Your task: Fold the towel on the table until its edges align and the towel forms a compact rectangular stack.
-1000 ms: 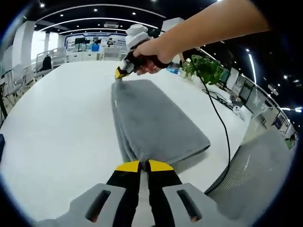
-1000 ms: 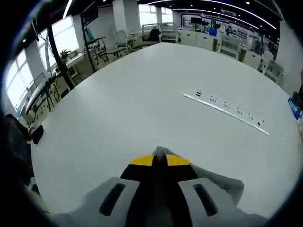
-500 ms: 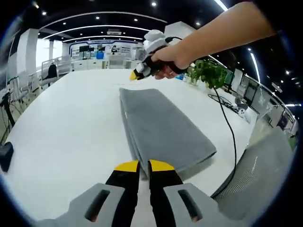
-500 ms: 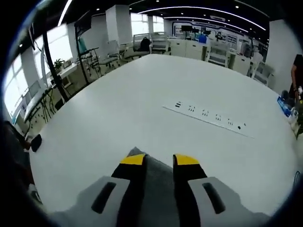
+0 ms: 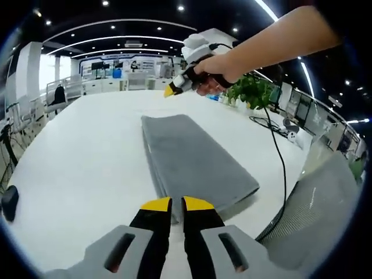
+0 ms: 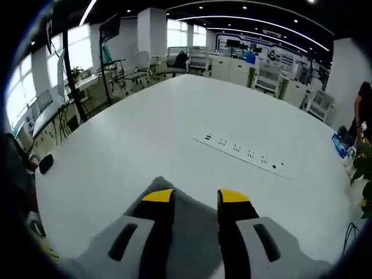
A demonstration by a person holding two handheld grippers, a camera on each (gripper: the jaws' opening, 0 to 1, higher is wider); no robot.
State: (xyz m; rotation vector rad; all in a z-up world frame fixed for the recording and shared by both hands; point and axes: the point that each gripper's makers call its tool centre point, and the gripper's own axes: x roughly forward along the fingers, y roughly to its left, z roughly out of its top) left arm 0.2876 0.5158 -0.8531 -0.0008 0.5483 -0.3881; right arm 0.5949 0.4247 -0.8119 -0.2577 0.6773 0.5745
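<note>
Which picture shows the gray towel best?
The left gripper view. There the whole folded towel lies stretched out on the white table, from the left gripper to the far end under the right gripper. The right gripper view catches just one corner of the towel, partly covered by that gripper.

Just ahead of the left tongs (image 5: 172, 204) lies the towel (image 5: 195, 160), a grey cloth with a soft, short nap, matt all over, its folded layers showing as thick, rounded edges on the side nearest the tips. The counter (image 5: 81, 157) under it is a smooth white surface with a faint sheen. The left tongs look like plastic: matt black jaws with yellow tips on a pale grey moulded body. The right tongs (image 6: 195, 197), jaws parted above the same grey nap, have that same look. Beyond them a flush strip of sockets (image 6: 239, 154) sits in the smooth counter.
</note>
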